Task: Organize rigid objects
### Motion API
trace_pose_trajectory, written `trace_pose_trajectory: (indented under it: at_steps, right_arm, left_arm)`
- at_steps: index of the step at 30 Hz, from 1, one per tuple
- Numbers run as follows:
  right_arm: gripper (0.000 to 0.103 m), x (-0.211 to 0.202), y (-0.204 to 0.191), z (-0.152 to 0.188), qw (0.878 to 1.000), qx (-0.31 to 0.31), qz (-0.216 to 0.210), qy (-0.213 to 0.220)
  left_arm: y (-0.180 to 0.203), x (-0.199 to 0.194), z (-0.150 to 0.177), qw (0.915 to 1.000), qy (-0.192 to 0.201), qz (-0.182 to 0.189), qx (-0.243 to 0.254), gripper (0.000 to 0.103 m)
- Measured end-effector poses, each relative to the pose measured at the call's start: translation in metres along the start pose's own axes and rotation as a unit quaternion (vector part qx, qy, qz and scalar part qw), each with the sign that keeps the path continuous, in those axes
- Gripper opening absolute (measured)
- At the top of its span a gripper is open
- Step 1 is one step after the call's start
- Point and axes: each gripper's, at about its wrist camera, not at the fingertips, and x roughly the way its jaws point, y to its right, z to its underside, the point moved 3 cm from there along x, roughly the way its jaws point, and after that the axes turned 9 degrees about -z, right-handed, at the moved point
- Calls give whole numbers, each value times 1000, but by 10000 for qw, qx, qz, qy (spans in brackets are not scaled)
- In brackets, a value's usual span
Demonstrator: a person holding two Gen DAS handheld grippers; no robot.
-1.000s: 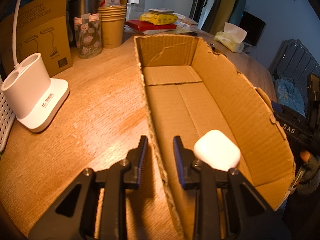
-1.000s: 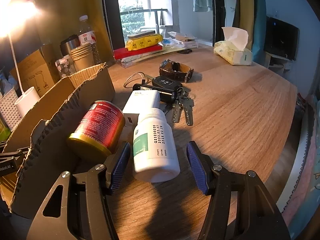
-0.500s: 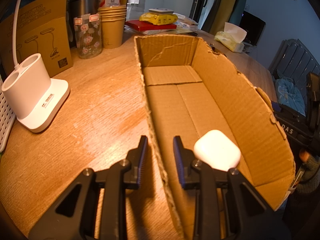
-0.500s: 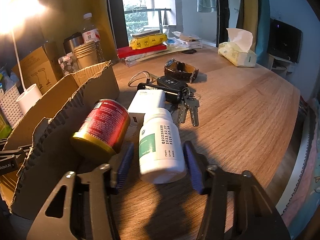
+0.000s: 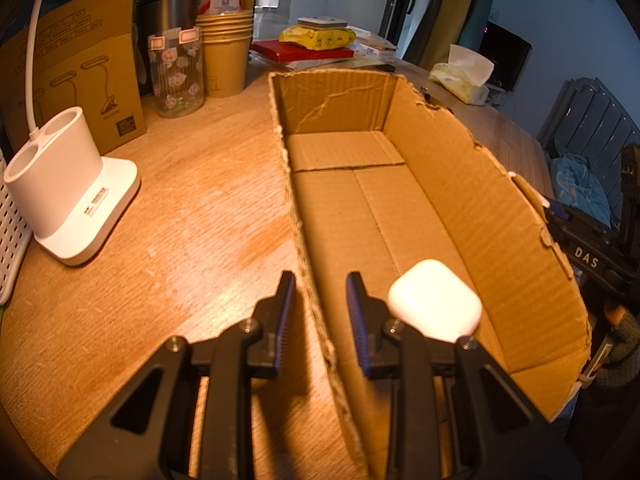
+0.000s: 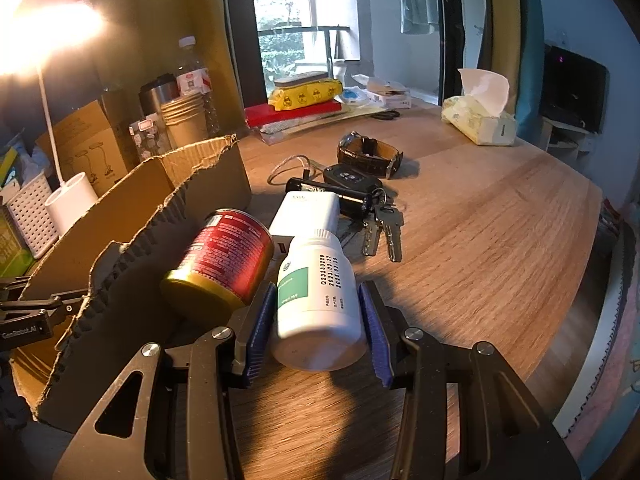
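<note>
Wooden table point(image 6: 480, 216) before a daylit window point(image 6: 296, 20).

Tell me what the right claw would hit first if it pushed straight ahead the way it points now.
The white pill bottle: it already lies between the right claw pads, which have just been closing on it. Beyond it, likely the white box, then the keys; depth is uncertain.

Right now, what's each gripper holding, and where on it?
Right gripper: white pill bottle, lying on its side; the fingers, which have just been closing, clamp its body near the base. Left gripper: cardboard box, pinched on its side wall's top edge.
</note>
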Motion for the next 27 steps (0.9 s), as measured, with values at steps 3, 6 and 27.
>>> trace_pose_trajectory:
  at_steps: [3,6,27]
  right_arm:
    - [45,-2,1,0,10000,16,8,23]
    - [45,-4,1,-1,10000,34,16,52]
    - [45,-22,-3,-11,9995,34,11,325]
  left_arm:
    - [0,0,0,10000,0,0,0,28]
    - [0,0,0,10000,0,-1,-1,28]
    - [0,0,0,10000,2,-11,2,28]
